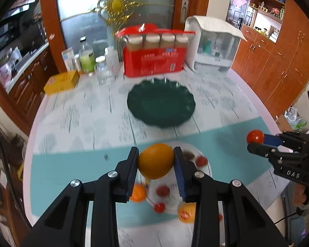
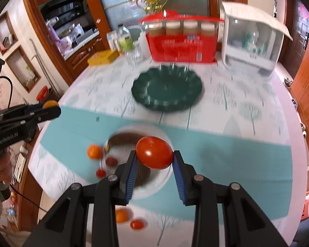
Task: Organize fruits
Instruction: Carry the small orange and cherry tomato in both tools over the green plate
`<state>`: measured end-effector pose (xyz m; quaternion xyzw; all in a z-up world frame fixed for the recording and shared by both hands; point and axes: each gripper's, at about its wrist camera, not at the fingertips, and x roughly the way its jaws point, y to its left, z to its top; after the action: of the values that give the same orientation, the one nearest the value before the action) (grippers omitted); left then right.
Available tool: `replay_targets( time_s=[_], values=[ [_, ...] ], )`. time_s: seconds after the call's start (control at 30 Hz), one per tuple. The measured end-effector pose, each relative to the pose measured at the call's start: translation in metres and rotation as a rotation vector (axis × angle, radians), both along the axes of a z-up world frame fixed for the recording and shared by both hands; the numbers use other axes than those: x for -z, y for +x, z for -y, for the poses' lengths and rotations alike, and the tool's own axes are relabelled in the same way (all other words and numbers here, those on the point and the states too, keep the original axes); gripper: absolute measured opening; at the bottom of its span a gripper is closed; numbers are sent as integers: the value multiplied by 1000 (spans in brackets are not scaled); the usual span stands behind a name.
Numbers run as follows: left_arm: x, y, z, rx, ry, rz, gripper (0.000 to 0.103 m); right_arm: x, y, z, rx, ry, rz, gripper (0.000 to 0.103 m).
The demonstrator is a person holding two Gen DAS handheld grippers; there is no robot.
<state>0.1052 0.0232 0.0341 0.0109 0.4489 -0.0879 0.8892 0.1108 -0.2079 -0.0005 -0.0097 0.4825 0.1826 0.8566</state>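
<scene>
My left gripper (image 1: pixel 156 160) is shut on an orange (image 1: pixel 156 161) and holds it above the white plate (image 1: pixel 208 165). My right gripper (image 2: pixel 154 154) is shut on a red tomato (image 2: pixel 154 152) above the same white plate (image 2: pixel 162 182). The right gripper also shows at the right of the left wrist view (image 1: pixel 255 141), the left gripper at the left of the right wrist view (image 2: pixel 51 107). A dark green scalloped plate (image 1: pixel 161 105) (image 2: pixel 166 86) lies empty farther back. Small oranges (image 1: pixel 137 193) (image 2: pixel 94 152) and red fruits (image 1: pixel 163 191) (image 2: pixel 101 173) lie around the white plate.
A red box of jars (image 1: pixel 154 61) (image 2: pixel 182 43), a white appliance (image 1: pixel 213 45) (image 2: pixel 251 39), bottles and a glass (image 1: pixel 104 74), and a yellow box (image 1: pixel 61 81) (image 2: pixel 102 57) stand along the table's far edge. Wooden cabinets (image 1: pixel 278 61) stand to the right.
</scene>
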Motion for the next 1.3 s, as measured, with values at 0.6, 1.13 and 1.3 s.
replay_targets(
  time_s=[0.6, 1.13, 1.3],
  values=[
    [54, 197, -5, 7, -73, -65, 32, 47, 184, -25, 157, 23, -47, 34],
    [182, 264, 34, 14, -109, -271, 32, 150, 230, -45, 139, -19, -214, 34],
    [197, 269, 35, 9, -97, -291, 33, 164, 234, -49, 129, -35, -230, 35]
  ],
)
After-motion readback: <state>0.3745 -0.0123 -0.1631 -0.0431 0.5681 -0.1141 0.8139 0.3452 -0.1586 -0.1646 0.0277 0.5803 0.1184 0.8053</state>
